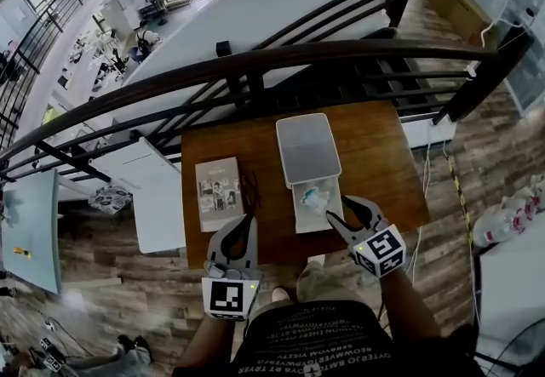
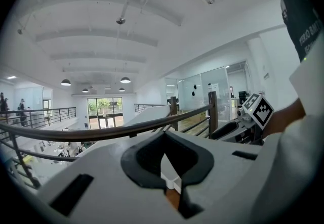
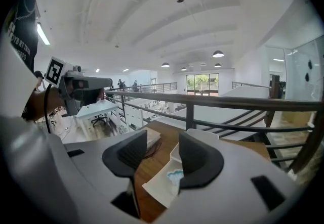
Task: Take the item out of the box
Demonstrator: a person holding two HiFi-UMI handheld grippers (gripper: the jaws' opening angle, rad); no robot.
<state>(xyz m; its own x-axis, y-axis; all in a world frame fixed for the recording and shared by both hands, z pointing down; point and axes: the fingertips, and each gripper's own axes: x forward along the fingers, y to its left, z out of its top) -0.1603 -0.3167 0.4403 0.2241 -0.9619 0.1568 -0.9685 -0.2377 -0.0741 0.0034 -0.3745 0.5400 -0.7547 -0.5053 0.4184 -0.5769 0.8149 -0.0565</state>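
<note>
Wooden table [image 1: 383, 154] carries an open white box [image 1: 306, 145]. I find the pale blue item [image 1: 315, 195] lying in its near half, just ahead of my right gripper [image 1: 338, 207] and beside its right jaw, untouched. Those jaws stand wide, nothing between them. My left gripper [image 1: 247, 220] has the box ahead to its right; its tips are together, empty.

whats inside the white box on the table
A small pale blue item lies in the open white box. Anything beneath it is covered, and the right gripper hides the box's near right corner.
</note>
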